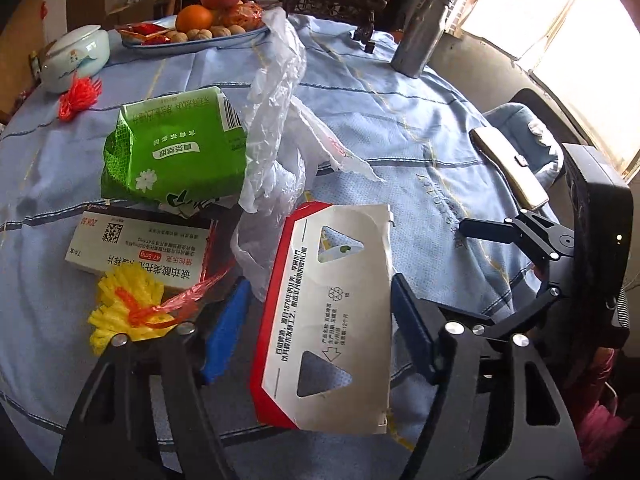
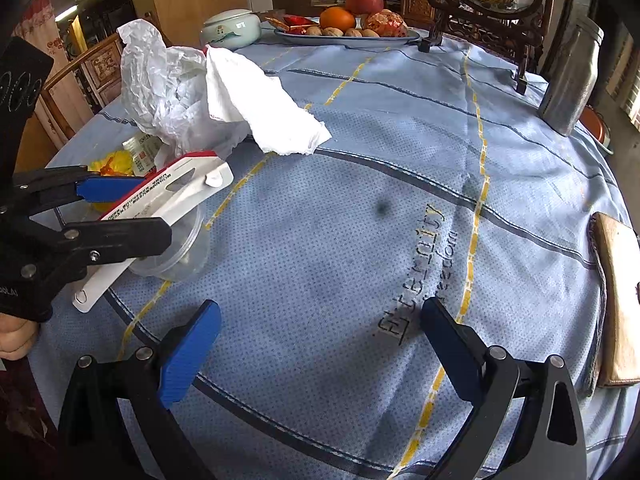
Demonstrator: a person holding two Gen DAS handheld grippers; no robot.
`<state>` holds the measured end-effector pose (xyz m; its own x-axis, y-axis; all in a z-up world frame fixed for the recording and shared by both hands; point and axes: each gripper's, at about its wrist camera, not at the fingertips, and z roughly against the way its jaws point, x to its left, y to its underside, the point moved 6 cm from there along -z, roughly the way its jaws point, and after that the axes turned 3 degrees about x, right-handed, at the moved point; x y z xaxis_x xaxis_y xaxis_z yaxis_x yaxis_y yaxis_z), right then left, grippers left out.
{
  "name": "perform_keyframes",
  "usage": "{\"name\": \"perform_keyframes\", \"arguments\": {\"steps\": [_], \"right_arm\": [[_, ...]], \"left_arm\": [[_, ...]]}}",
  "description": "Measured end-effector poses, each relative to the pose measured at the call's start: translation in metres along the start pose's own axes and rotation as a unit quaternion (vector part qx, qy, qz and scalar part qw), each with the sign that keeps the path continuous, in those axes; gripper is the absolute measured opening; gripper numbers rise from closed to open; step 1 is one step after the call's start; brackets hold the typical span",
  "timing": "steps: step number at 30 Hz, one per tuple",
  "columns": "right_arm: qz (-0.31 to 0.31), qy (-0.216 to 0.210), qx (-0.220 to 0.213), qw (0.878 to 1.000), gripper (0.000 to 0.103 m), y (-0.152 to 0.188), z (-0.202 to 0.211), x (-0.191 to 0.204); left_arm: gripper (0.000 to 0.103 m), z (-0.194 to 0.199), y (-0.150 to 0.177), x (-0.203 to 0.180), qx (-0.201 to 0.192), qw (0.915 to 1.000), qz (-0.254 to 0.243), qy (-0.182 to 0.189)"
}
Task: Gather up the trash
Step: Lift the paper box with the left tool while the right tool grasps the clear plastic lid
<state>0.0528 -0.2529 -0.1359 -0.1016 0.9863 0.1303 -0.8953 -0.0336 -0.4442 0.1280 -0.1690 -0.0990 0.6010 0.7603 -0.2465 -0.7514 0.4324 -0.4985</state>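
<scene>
two blue-padded grippers over a dotted blue tablecloth (image 2: 360, 208): the left gripper (image 1: 320, 320) has its jaws around a flat red-and-white cardboard carton (image 1: 328, 320) with triangular cut-outs, though pad contact cannot be told. ahead of it lie crinkled clear plastic bags (image 1: 276, 128), a glossy green pouch (image 1: 176, 148) and a white medicine box (image 1: 140, 244). the right gripper (image 2: 320, 344) gapes wide, empty, above bare cloth.

Both wrist views look steeply down, close over the table (image 2: 360, 200) — sharing the flattened carton (image 1: 328, 320).
</scene>
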Motion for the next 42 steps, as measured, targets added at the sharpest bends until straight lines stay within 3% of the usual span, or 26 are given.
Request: {"name": "perform_keyframes", "arguments": {"steps": [12, 17, 20, 27, 32, 35, 41, 42], "right_arm": [[0.003, 0.005, 0.001, 1.000, 0.099, 0.001, 0.000, 0.001], [-0.016, -0.016, -0.013, 1.000, 0.098, 0.000, 0.005, -0.006], [-0.038, -0.020, -0.038, 0.998, 0.098, -0.002, 0.014, -0.015], [0.005, -0.016, -0.054, 0.998, 0.098, -0.004, 0.020, 0.002], [0.058, -0.022, -0.083, 0.995, 0.098, -0.008, 0.034, 0.050], [0.103, 0.001, -0.089, 0.991, 0.097, -0.019, 0.034, 0.080], [0.112, 0.033, -0.062, 0.991, 0.096, -0.041, 0.004, 0.094], [0.109, 0.032, -0.056, 0.992, 0.087, -0.042, 0.001, 0.093]], "left_arm": [[0.063, 0.006, 0.012, 0.005, -0.003, 0.9994, 0.032, 0.008], [0.060, 0.017, 0.015, 0.005, -0.024, 0.9992, 0.031, -0.012], [0.060, 0.044, 0.022, 0.012, -0.057, 0.9974, 0.035, -0.025], [0.060, 0.118, 0.058, 0.060, -0.120, 0.9862, 0.097, -0.061], [0.060, 0.152, 0.091, 0.098, -0.142, 0.9757, 0.144, -0.084], [0.060, 0.168, 0.110, 0.119, -0.155, 0.9686, 0.171, -0.093], [0.060, 0.186, 0.137, 0.144, -0.171, 0.9582, 0.209, -0.093], [0.060, 0.188, 0.139, 0.146, -0.174, 0.9570, 0.213, -0.093]]}}
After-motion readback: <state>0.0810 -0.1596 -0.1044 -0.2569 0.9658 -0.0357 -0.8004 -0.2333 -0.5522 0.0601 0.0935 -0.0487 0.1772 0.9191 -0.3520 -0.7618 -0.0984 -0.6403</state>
